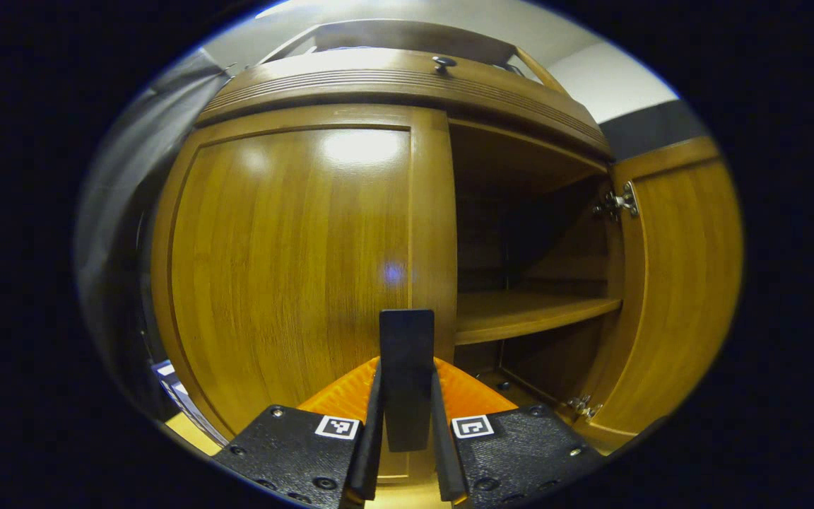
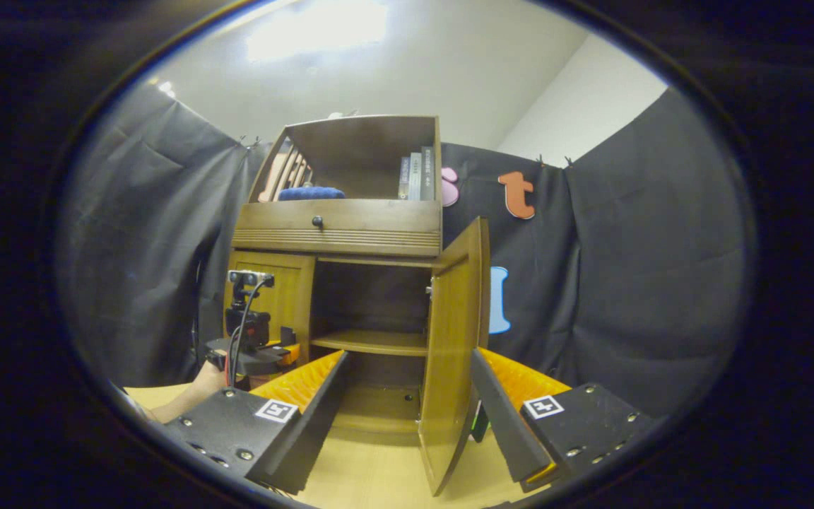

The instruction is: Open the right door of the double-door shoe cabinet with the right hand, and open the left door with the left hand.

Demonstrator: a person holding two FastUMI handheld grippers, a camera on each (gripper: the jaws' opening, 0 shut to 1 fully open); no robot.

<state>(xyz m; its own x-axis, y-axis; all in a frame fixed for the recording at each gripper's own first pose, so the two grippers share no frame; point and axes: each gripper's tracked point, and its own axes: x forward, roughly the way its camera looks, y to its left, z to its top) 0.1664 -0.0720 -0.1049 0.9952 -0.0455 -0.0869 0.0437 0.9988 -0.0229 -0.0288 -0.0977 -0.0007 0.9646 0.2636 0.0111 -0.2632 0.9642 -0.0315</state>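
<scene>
The wooden shoe cabinet [image 2: 340, 237] stands in front of both grippers. Its left door [image 1: 287, 268] lies flush and closed. A dark upright handle [image 1: 407, 339] at that door's inner edge sits between the fingers of my left gripper [image 1: 407, 371], which is shut on it. The right door [image 1: 675, 283] is swung wide open, baring an inner shelf [image 1: 534, 311]. In the right gripper view that right door [image 2: 449, 353] stands edge-on between the spread fingers of my open right gripper [image 2: 407, 353], neither finger touching it. Farther off, the left gripper [image 2: 251, 350] and a hand [image 2: 195, 389] are at the left door [image 2: 273, 297].
A drawer with a round knob [image 2: 317, 221] runs above the doors. On the top shelf are books [image 2: 417, 177] and a blue cloth [image 2: 311, 192]. Pale wooden floor [image 2: 379, 466] lies in front of the cabinet, and black cloth [image 2: 633, 283] hangs behind and beside it.
</scene>
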